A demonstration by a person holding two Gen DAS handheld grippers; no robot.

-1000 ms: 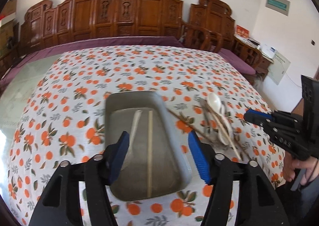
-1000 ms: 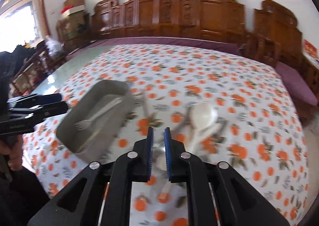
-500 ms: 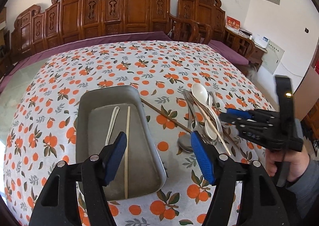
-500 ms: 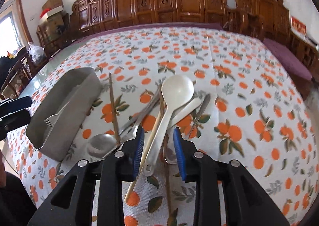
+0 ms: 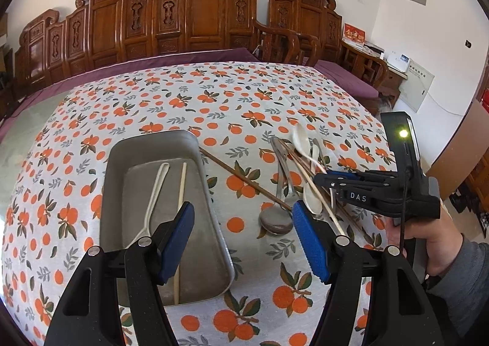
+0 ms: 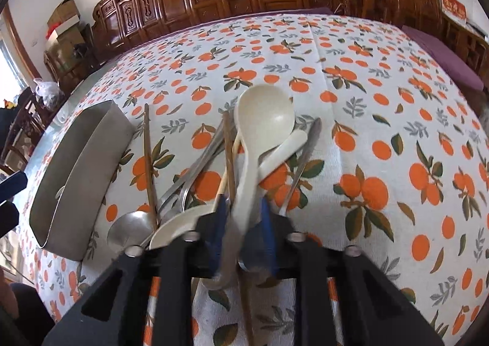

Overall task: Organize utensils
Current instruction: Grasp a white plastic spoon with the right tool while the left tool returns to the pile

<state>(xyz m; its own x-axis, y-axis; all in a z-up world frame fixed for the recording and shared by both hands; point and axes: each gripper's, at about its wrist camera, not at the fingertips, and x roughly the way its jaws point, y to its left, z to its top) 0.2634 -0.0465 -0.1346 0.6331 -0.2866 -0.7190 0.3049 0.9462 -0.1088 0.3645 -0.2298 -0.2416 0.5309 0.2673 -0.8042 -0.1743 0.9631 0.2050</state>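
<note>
A metal tray (image 5: 119, 162) (image 6: 101, 138) holds a white fork (image 5: 154, 193) and a pale chopstick (image 5: 181, 190). My left gripper (image 5: 244, 239) is open above the tray's near right corner. To the right lies a pile of utensils: a large cream spoon (image 6: 262, 120), a smaller cream spoon (image 6: 183, 220), a metal spoon (image 6: 128, 230) (image 5: 275, 220), brown chopsticks (image 6: 148, 162) and a metal knife (image 6: 302, 156). My right gripper (image 6: 243, 217) (image 5: 327, 178) is open, low over the pile, its fingers on either side of the large cream spoon's handle.
The table (image 5: 244, 92) wears a white cloth with orange fruit print. Carved wooden chairs (image 5: 201, 13) line the far side. A purple cushioned bench (image 5: 348, 80) stands at the right. Boxes (image 6: 64, 19) are stacked at the far left.
My right gripper has come down onto the utensil pile and opened wider around the large spoon's handle. The left gripper has drifted slightly and stays open over the tray.
</note>
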